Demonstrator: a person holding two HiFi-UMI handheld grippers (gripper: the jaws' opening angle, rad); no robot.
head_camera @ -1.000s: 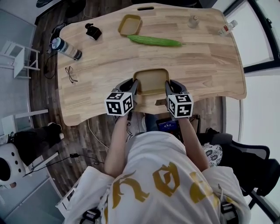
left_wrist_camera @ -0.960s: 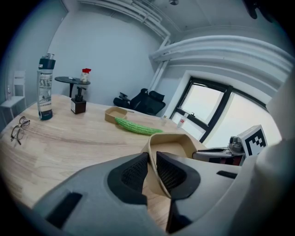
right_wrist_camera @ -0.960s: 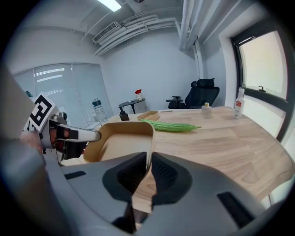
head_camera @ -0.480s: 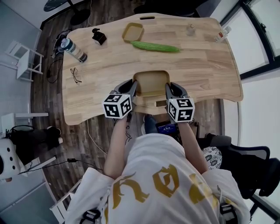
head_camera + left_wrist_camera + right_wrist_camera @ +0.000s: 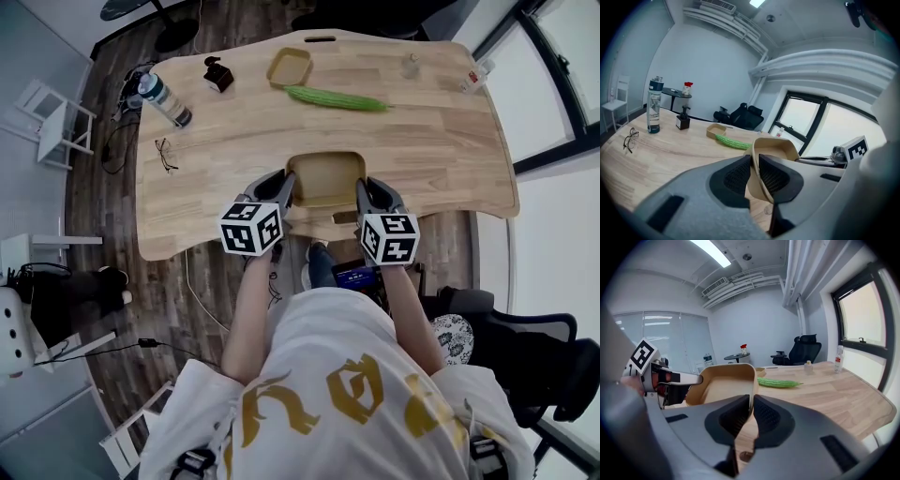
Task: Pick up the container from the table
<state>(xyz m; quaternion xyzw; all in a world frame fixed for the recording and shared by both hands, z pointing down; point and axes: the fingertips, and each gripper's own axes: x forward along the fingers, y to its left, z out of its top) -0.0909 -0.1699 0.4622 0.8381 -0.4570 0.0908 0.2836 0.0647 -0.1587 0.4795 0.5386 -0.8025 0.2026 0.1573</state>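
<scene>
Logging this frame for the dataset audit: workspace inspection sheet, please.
Surface: wooden table, light planks, curved edges.
Job's things: tan container, gripped by its two side walls.
Clutter: smaller tan tray, green gourd, water bottle, glasses, small black object, two small bottles at the far right.
Grippers: left gripper shut on the container's left wall; right gripper closing, pads pressing the right wall.
Cables: loose cable on the floor.
Surroundings: wood floor, white chair, black office chair, window.
</scene>
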